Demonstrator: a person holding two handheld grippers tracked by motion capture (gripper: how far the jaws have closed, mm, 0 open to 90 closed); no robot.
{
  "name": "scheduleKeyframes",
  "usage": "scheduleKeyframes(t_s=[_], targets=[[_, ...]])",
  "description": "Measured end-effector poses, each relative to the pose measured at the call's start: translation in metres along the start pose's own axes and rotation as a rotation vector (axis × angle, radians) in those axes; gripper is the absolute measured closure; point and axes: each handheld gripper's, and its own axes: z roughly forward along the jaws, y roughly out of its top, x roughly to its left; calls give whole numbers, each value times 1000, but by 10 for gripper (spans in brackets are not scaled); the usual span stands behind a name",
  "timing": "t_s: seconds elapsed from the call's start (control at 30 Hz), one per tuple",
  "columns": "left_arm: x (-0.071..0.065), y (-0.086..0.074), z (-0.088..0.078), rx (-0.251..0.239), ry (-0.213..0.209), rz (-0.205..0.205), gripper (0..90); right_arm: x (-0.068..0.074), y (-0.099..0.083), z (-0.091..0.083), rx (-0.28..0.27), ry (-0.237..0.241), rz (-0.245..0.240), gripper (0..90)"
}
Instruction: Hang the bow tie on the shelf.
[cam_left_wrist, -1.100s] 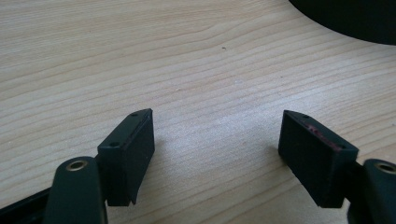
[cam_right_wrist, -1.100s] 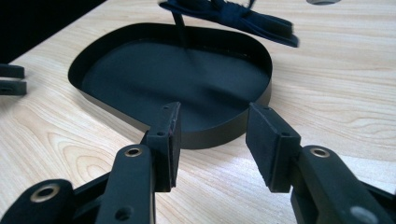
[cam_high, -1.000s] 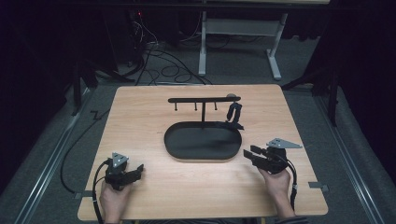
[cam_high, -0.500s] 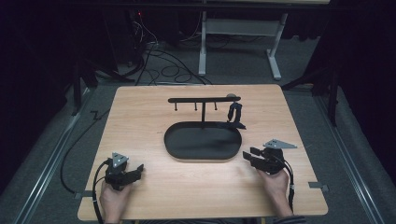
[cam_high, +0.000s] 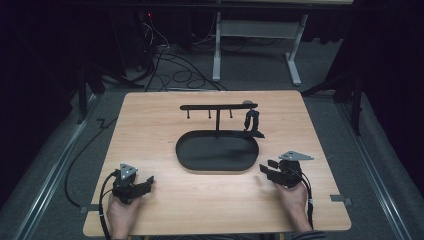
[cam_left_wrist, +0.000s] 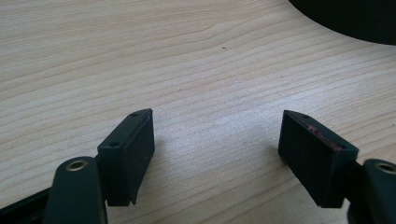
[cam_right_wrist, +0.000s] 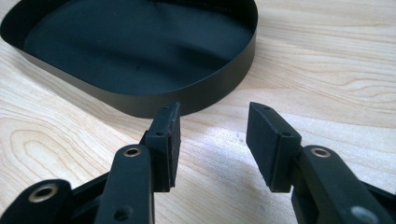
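A black oval tray (cam_high: 186, 159) lies in the middle of the wooden table. A thin post rises from it and carries a black crossbar (cam_high: 218, 106) with small hooks. A small dark object (cam_high: 251, 120) hangs at the bar's right end. My left gripper (cam_high: 148, 182) (cam_left_wrist: 215, 117) rests near the front left, open, with bare wood between its jaws. My right gripper (cam_high: 263, 170) (cam_right_wrist: 214, 111) sits at the front right, open and holding nothing, its jaws pointing at the tray wall (cam_right_wrist: 196, 99) a short way off.
The table's front edge (cam_high: 215, 232) runs just behind both hands. Bare wood lies between the two grippers and to the left of the tray. Cables (cam_high: 82, 150) trail off the left side onto the floor. A white desk frame (cam_high: 255, 40) stands beyond the table.
My right gripper has drifted slightly toward the table's front and a touch left. The left gripper and the tray stand as before.
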Motion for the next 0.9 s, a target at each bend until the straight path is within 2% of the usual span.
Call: scheduleKeyframes(t_s=[0.4,0.9], targets=[[0,0,0,0,0,-1,274,1,-3,7,30,-12,0,555],[0,0,0,-1,0,-1,274,7,-6,17,56,-41,-40,547]])
